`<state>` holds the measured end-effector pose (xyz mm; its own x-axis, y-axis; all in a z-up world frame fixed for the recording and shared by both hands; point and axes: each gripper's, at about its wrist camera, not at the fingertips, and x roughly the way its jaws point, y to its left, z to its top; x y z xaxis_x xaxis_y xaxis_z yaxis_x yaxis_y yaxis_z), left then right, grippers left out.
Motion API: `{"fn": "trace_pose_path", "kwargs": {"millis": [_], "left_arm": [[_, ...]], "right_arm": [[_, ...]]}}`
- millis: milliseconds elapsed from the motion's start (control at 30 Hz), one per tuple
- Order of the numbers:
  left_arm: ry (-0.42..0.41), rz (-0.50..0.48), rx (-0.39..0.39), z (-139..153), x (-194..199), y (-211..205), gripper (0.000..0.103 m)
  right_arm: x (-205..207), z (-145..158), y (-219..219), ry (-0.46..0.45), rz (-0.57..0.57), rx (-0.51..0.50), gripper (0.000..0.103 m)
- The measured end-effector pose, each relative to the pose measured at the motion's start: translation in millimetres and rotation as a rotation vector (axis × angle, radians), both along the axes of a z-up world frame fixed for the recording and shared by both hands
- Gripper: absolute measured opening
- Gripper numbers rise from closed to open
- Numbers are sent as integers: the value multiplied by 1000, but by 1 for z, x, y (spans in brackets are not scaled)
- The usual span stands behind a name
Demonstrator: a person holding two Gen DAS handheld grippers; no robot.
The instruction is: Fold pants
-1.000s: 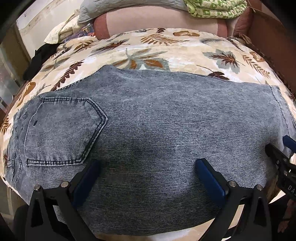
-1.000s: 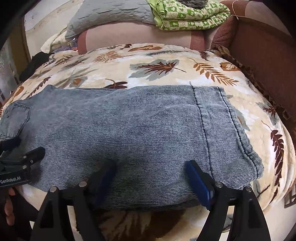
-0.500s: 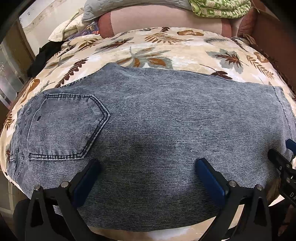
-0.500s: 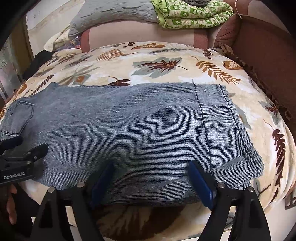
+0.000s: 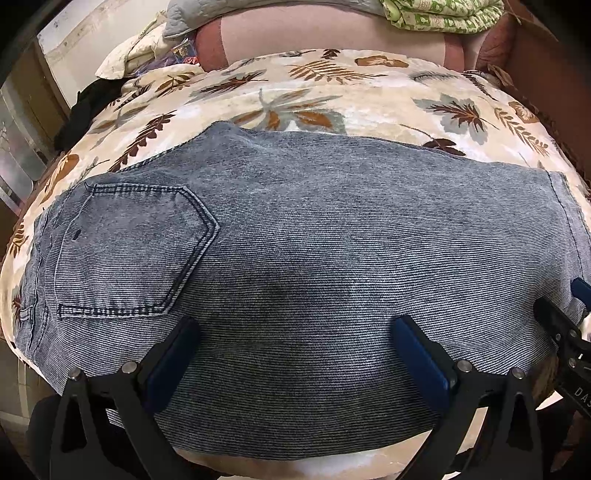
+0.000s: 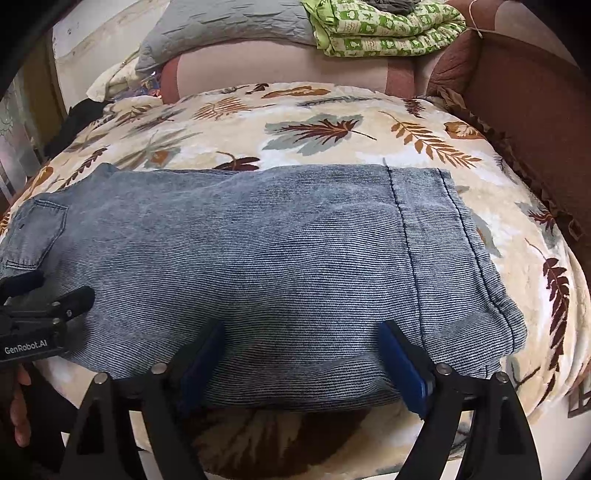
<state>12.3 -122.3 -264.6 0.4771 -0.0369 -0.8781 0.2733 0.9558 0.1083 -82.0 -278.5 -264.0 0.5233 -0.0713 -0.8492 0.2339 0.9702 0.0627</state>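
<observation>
Leaf-print blanket point(image 6: 332, 122) covers the bed. Green patterned quilt point(image 6: 384, 33) at 12-1 o'clock, grey quilted pillow point(image 6: 221, 33) at 11. Brown headboard point(image 6: 535, 122) at 2.

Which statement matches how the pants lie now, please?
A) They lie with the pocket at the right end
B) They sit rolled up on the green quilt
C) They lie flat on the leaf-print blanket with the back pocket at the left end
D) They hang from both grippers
C: the pants lie spread on the blanket, back pocket at the left end, and both the left gripper and right gripper are open.
</observation>
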Motion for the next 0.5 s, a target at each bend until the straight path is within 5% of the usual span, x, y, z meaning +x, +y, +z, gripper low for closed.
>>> {"fn": "trace_pose_path", "kwargs": {"millis": [500], "left_arm": [[-22, -5, -3, 0, -2, 0, 103]], "right_arm": [[0, 0, 0, 0, 1, -2, 88]]}}
